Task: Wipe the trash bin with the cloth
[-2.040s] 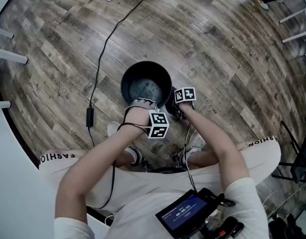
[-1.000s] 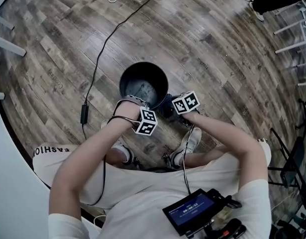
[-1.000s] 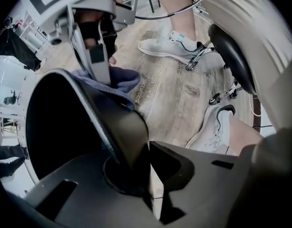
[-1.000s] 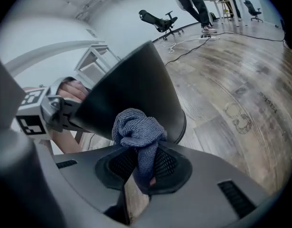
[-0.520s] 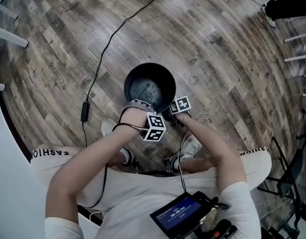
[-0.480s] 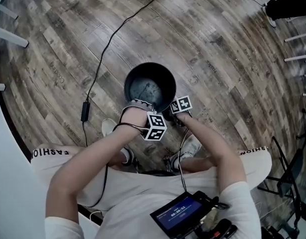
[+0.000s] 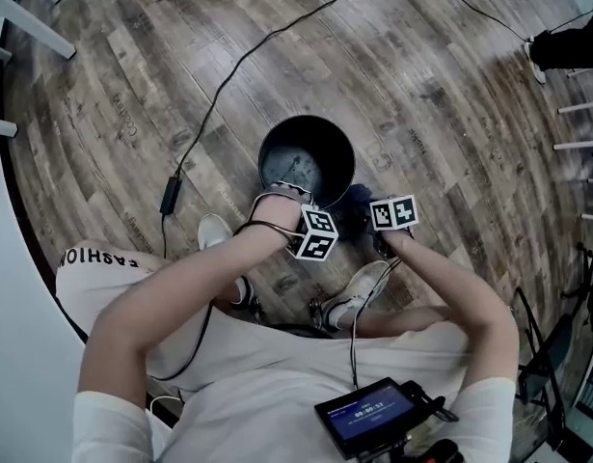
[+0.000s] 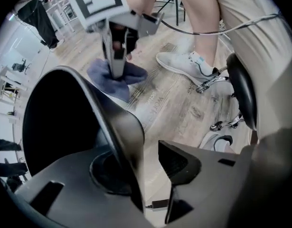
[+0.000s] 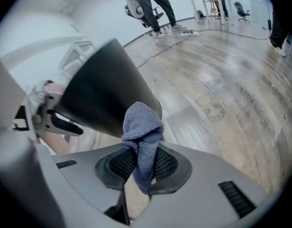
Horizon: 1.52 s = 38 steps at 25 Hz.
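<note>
My left gripper (image 8: 143, 167) is standing released. Its jaws have just been opening, and the rim of the black trash bin (image 8: 121, 112) is passing between them with a gap showing at the outer pad. My right gripper (image 9: 143, 167) is clenching the blue-grey cloth (image 9: 142, 127) between its 2 pads, and a bunched fold is sticking out past the jaws.

The cloth is hanging low at the bin's outer wall, just beside it. I cannot tell whether it is touching. The bin is standing mouth-up on the wooden floor (image 7: 421, 85), right in front of the seated person's feet. Its inside is showing a dull grey, streaky bottom, and I cannot make out anything lying in it.

1 pale shoe (image 8: 183, 65) is resting near the bin, by the black stool (image 8: 243, 94). A dark cable (image 7: 219, 104) is trailing across the floor beyond the bin.
</note>
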Each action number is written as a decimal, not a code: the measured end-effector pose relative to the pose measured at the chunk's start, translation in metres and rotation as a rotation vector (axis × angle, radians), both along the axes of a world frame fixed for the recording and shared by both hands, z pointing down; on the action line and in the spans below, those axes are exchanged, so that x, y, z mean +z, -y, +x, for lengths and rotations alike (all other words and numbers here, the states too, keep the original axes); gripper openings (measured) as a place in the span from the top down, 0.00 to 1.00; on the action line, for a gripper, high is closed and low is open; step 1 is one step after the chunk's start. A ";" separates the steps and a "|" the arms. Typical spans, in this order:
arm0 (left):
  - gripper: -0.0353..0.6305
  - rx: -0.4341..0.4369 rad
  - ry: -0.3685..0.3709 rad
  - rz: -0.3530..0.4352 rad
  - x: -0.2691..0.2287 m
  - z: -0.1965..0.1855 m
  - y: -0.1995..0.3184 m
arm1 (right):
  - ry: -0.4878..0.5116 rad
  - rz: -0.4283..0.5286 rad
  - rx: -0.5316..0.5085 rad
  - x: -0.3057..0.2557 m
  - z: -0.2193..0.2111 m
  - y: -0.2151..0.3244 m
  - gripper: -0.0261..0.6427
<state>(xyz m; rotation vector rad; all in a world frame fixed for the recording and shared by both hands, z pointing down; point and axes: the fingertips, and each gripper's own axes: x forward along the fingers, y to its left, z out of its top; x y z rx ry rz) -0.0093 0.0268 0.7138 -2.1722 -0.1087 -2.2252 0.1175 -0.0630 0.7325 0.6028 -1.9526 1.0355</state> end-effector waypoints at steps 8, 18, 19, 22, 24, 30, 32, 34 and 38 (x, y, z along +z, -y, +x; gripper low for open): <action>0.67 0.130 0.137 0.076 0.004 -0.032 0.002 | 0.232 -0.011 -0.033 -0.102 -0.037 -0.014 0.85; 0.86 0.105 0.122 0.096 0.003 -0.026 0.008 | 0.150 -0.005 -0.175 -0.010 -0.060 -0.022 0.85; 0.87 0.099 0.119 0.089 0.003 -0.025 0.008 | 0.135 -0.002 -0.179 0.005 -0.060 -0.020 0.85; 0.88 0.070 0.103 0.072 0.004 -0.021 0.007 | 0.107 -0.009 -0.145 0.047 -0.061 -0.013 0.85; 0.88 0.048 0.088 0.065 0.003 -0.019 0.009 | 0.098 -0.046 -0.084 0.073 -0.062 -0.008 0.85; 0.89 -0.003 0.057 0.017 0.003 -0.012 0.013 | 0.055 -0.135 -0.033 0.122 -0.062 -0.006 0.85; 0.89 -0.014 0.044 -0.007 0.004 -0.010 0.012 | 0.036 -0.143 -0.044 0.113 -0.058 -0.013 0.85; 0.88 -0.017 0.009 -0.040 0.000 -0.006 0.008 | 0.008 -0.139 -0.073 0.095 -0.048 -0.021 0.85; 0.79 0.084 -0.013 -0.094 -0.013 -0.012 -0.001 | 0.013 -0.100 -0.163 0.040 -0.034 -0.033 0.85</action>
